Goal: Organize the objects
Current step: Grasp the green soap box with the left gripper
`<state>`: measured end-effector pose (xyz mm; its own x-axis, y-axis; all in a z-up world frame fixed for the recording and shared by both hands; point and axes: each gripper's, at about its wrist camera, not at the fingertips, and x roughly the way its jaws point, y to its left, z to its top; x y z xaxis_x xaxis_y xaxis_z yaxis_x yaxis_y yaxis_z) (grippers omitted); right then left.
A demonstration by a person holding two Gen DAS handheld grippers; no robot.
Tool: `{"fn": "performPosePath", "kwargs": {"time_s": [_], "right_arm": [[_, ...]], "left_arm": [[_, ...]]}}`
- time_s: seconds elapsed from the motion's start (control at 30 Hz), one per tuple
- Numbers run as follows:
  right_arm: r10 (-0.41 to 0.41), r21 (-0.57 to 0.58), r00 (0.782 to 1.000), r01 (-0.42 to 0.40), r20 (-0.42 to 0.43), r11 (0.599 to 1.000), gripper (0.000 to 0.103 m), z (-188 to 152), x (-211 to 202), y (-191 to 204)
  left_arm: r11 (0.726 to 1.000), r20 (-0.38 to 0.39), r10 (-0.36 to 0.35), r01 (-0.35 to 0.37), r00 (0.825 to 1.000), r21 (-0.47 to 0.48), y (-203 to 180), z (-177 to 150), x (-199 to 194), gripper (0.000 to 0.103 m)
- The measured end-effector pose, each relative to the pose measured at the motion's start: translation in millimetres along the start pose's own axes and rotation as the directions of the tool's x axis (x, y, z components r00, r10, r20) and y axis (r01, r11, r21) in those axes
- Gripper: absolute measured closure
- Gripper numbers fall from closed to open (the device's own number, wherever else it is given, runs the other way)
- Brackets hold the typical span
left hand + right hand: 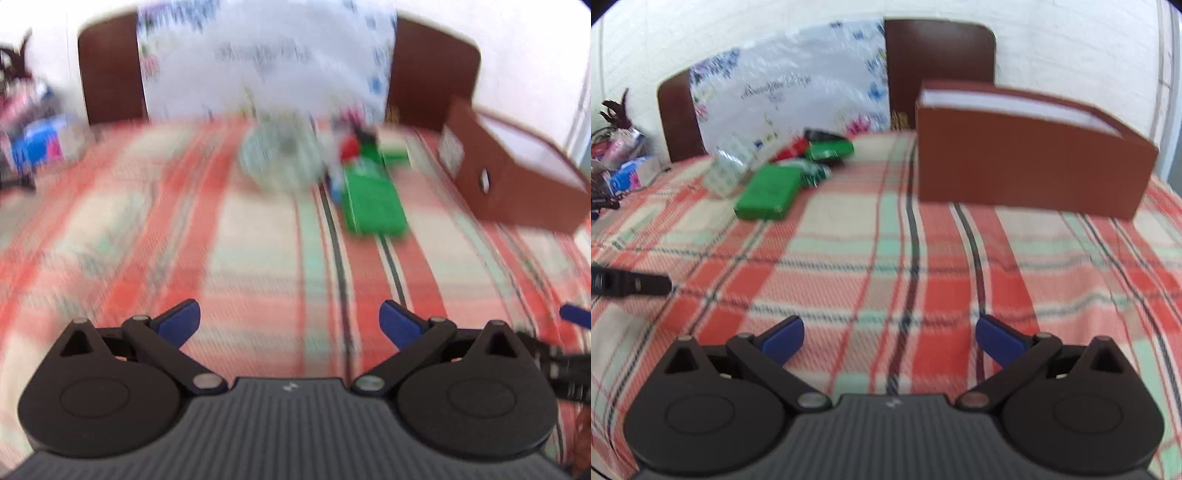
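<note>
While both grippers hang above the plaid bedspread [886, 236] with nothing between their fingers, the job of organizing has plainly not yet begun; the left gripper [290, 323] has its blue fingers [181, 323] spread wide apart and empty, and the right gripper [890, 341] shows the same, fingers [785, 343] wide and bare. The things to be sorted lie in a loose cluster toward the far end of the bed, near the headboard [938, 55]: a flat green box [768, 192] nearest, a second green packet [831, 149] behind it, something red [792, 147] beside that, and a clear crinkly packet [727, 171] to their left; the motion blur keeps me from naming them better. The brown box [1030, 155], open at the top, stands on the bed to the right of the cluster and well apart from it; I judge it the likely place for them, though nothing proves it. To do the step well, I would take the nearest green box first, since it lies flat and clear of the others; come down over its narrow width, not its length; slow the hand so the view settles before closing; keep the other gripper clear of the brown box's rim.
</note>
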<state>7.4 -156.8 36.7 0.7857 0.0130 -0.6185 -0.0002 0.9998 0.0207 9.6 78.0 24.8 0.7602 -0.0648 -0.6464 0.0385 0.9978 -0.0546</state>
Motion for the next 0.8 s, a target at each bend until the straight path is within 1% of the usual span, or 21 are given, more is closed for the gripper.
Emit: {"fn": "performPosePath", "kwargs": {"time_s": [0.03, 0.07, 0.1, 0.13, 0.17, 0.2, 0.23, 0.27, 0.33, 0.4, 0.43, 0.5, 0.53, 0.57, 0.6, 0.63, 0.7, 0.77, 0.8], "right_arm": [[0.022, -0.027, 1.0, -0.022, 0.006, 0.999, 0.001, 7, 3, 5], [0.05, -0.058, 0.999, -0.05, 0.005, 0.997, 0.004, 16, 8, 12], [0.077, -0.086, 0.997, -0.077, 0.004, 0.993, 0.009, 23, 13, 19], [0.104, -0.118, 0.995, -0.102, 0.009, 0.988, 0.011, 31, 19, 28], [0.127, -0.148, 0.992, -0.123, 0.015, 0.981, 0.013, 37, 26, 38], [0.149, -0.179, 0.989, -0.144, 0.013, 0.973, 0.016, 43, 35, 48], [0.166, -0.198, 0.986, -0.161, 0.006, 0.967, 0.017, 47, 44, 56], [0.184, -0.208, 0.983, -0.179, 0.001, 0.961, 0.019, 51, 54, 64], [0.207, -0.221, 0.978, -0.202, -0.003, 0.954, 0.02, 58, 73, 74], [0.215, -0.213, 0.976, -0.214, -0.018, 0.953, 0.021, 64, 91, 80], [0.236, -0.202, 0.971, -0.237, -0.031, 0.95, 0.021, 67, 99, 81], [0.272, -0.183, 0.96, -0.279, -0.067, 0.943, 0.022, 71, 116, 84], [0.282, -0.176, 0.956, -0.293, -0.084, 0.94, 0.023, 73, 124, 84], [0.286, -0.167, 0.954, -0.297, -0.085, 0.94, 0.026, 73, 130, 84], [0.283, -0.162, 0.956, -0.291, -0.072, 0.943, 0.03, 74, 132, 84], [0.284, -0.155, 0.957, -0.291, -0.068, 0.944, 0.031, 75, 131, 83], [0.288, -0.127, 0.956, -0.293, -0.057, 0.948, 0.033, 72, 124, 78], [0.294, -0.105, 0.955, -0.297, -0.039, 0.949, 0.033, 65, 106, 73], [0.289, -0.112, 0.957, -0.288, -0.01, 0.951, 0.033, 61, 93, 69]], "left_arm": [[1.0, 0.016, -0.016, 0.016, 1.0, 0.003, 4, 11, 2, 0.0], [0.998, 0.018, -0.055, 0.055, 0.998, 0.003, 6, 22, 6, 0.0], [0.994, 0.007, -0.11, 0.111, 0.994, -0.011, 7, 31, 13, 0.002], [0.985, -0.012, -0.172, 0.171, 0.985, -0.028, 7, 40, 23, 0.006], [0.976, -0.036, -0.216, 0.214, 0.976, -0.037, 5, 48, 35, 0.016], [0.969, -0.052, -0.247, 0.245, 0.968, -0.037, 1, 54, 46, 0.023], [0.963, -0.051, -0.271, 0.27, 0.961, -0.029, -5, 57, 56, 0.024], [0.96, -0.044, -0.28, 0.279, 0.959, -0.018, -11, 59, 64, 0.025], [0.958, -0.052, -0.286, 0.285, 0.957, -0.018, -20, 62, 84, 0.029], [0.953, -0.077, -0.301, 0.298, 0.95, -0.044, -21, 62, 99, 0.039], [0.951, -0.1, -0.309, 0.305, 0.946, -0.058, -19, 65, 109, 0.042], [0.937, -0.14, -0.347, 0.337, 0.927, -0.091, -17, 64, 120, 0.06], [0.925, -0.159, -0.375, 0.359, 0.913, -0.121, -17, 64, 126, 0.062], [0.917, -0.163, -0.392, 0.371, 0.905, -0.147, -15, 65, 129, 0.063], [0.919, -0.159, -0.386, 0.363, 0.909, -0.156, -15, 64, 128, 0.065], [0.92, -0.155, -0.382, 0.359, 0.911, -0.155, -16, 64, 124, 0.067], [0.921, -0.161, -0.379, 0.353, 0.911, -0.167, -18, 64, 112, 0.075], [0.915, -0.149, -0.39, 0.364, 0.909, -0.173, -22, 61, 92, 0.075], [0.912, -0.135, -0.397, 0.375, 0.908, -0.165, -27, 58, 81, 0.075]]}}
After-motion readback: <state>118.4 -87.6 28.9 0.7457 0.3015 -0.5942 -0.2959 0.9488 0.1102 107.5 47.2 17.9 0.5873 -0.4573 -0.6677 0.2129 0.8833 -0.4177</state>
